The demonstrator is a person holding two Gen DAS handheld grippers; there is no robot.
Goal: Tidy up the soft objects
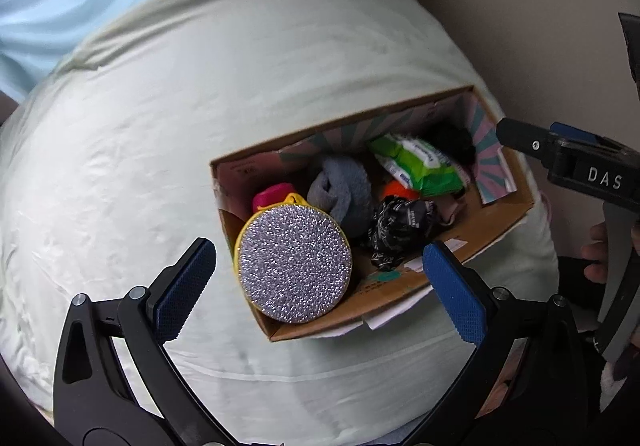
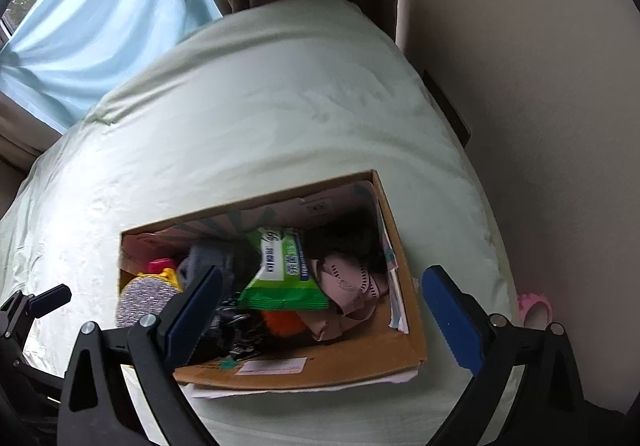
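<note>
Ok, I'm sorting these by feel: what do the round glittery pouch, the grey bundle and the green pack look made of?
Round pouch: likely glitter-coated fabric, sparkly face, yellow edging. Grey bundle: fuzzy knit, matte, probably a sock. Green pack: glossy plastic film, crinkled and printed.

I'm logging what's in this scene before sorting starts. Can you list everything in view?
cardboard box: one, brown, open, on the bed
glitter pouch: one, silver with yellow trim, box's left end
pink item: one, behind the pouch
grey socks: one bundle, box middle
wipes pack: one, green, box's far right
patterned cloth: one, black
orange item: one, under the wipes
bedsheet: one, pale green
curtains: light blue and brown
left gripper: open
right gripper: open
</note>
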